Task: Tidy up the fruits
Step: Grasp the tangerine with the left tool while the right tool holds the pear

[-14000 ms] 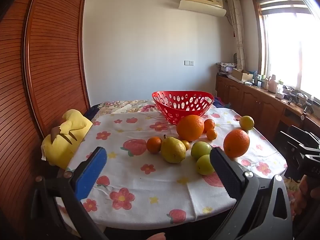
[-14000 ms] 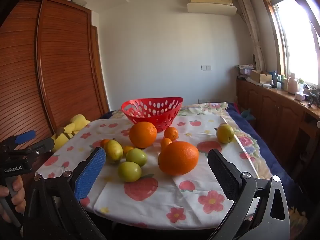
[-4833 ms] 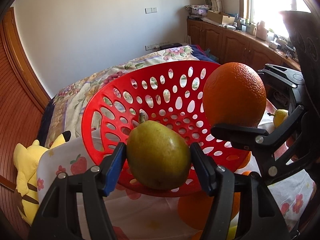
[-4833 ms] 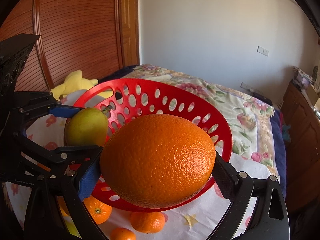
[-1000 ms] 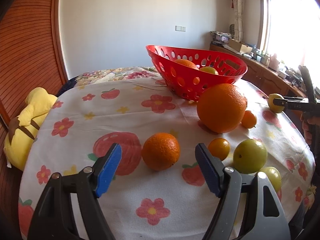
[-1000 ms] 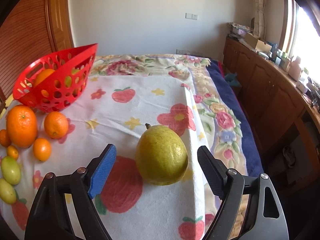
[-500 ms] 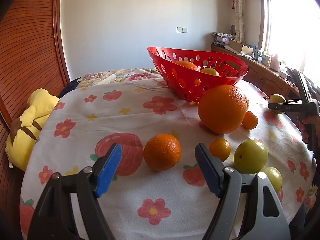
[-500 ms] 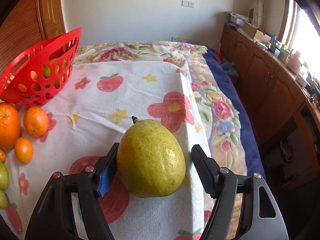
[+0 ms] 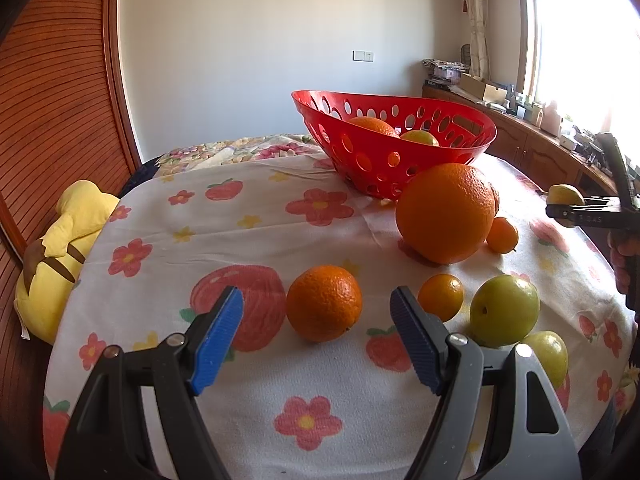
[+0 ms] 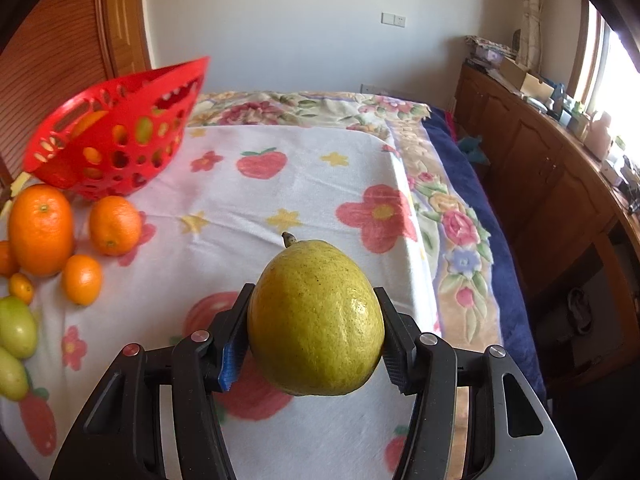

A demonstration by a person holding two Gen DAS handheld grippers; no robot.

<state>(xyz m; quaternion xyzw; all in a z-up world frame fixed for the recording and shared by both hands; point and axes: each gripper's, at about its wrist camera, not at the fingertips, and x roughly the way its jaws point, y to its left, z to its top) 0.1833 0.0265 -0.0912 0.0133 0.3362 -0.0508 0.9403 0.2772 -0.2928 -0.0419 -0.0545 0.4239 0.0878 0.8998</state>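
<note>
Leftmost, the left hand-held gripper [image 9: 316,334] hangs over the flowered cloth of the counter [image 9: 256,216] with its jaws spread wide and nothing between the blue pads; a mid-sized orange [image 9: 324,303] sits on the cloth just beyond the gap, untouched. To its right lie a small orange [image 9: 441,297], two green fruits [image 9: 504,311] side by side, and a large orange [image 9: 445,212] with another small one just beside it. Off the counter's left edge a yellow plush toy [image 9: 64,248] leans against the wooden panelling.

Behind the large orange stands the red perforated basket [image 9: 384,160], and through its rim and holes an orange [image 9: 370,124] and a yellow-green fruit [image 9: 420,137] show inside it.

Farther right, the right hand-held gripper [image 10: 314,346] has just been closing its jaws, and both pads now press the flanks of a yellow-green pear [image 10: 316,318], stem pointing away from the camera. Whether the pear's underside touches the cloth cannot be told; it is near the counter's right edge, well apart from the basket and the other fruit. In the left wrist view this gripper and pear appear at the far right edge, with fingers of a hand [image 9: 622,260] on the handle; faint lettering on the gripper's side is too small to read.
</note>
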